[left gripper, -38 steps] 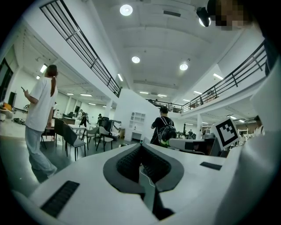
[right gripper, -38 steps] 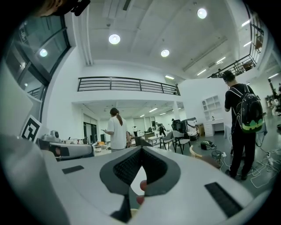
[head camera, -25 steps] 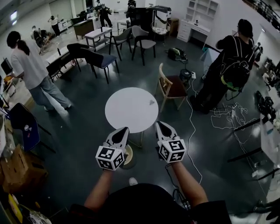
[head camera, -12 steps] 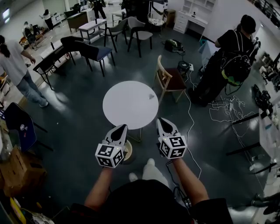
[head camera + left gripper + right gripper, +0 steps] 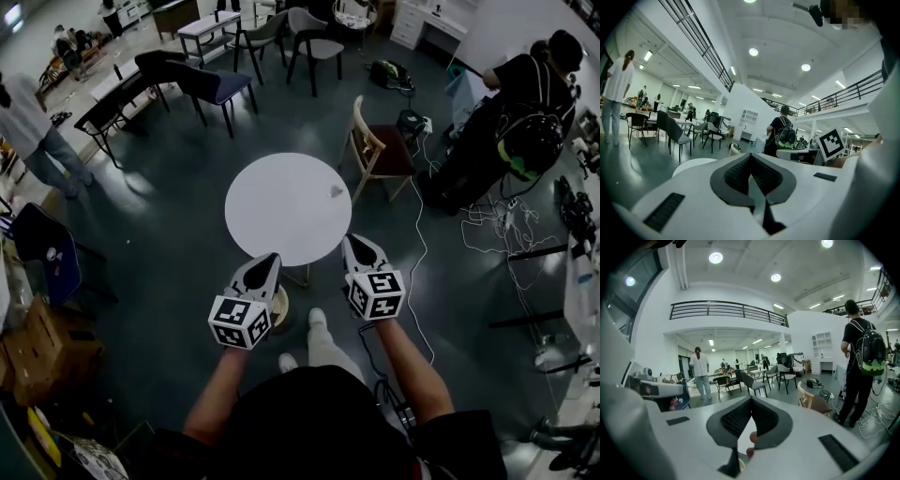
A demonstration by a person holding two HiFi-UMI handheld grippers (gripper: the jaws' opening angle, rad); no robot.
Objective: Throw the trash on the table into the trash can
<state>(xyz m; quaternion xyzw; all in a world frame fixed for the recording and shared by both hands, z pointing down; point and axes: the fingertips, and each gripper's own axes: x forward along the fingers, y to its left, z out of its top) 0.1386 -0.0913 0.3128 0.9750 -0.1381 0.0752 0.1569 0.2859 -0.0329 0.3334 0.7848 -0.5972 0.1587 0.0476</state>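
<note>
Left claw (image 5: 270,260) and right claw (image 5: 355,240) are both clenched with nothing in either, held side by side at the near edge of the round white desk (image 5: 277,211). A small pale scrap of trash (image 5: 337,191) lies on the desk's right part, apart from both claws, on the side toward the wooden chair (image 5: 379,152).

Open lab hall (mezzanine railing (image 5: 726,310) overhead): scattered chairs (image 5: 382,155), floor cables (image 5: 497,228), round white table (image 5: 281,206).
</note>
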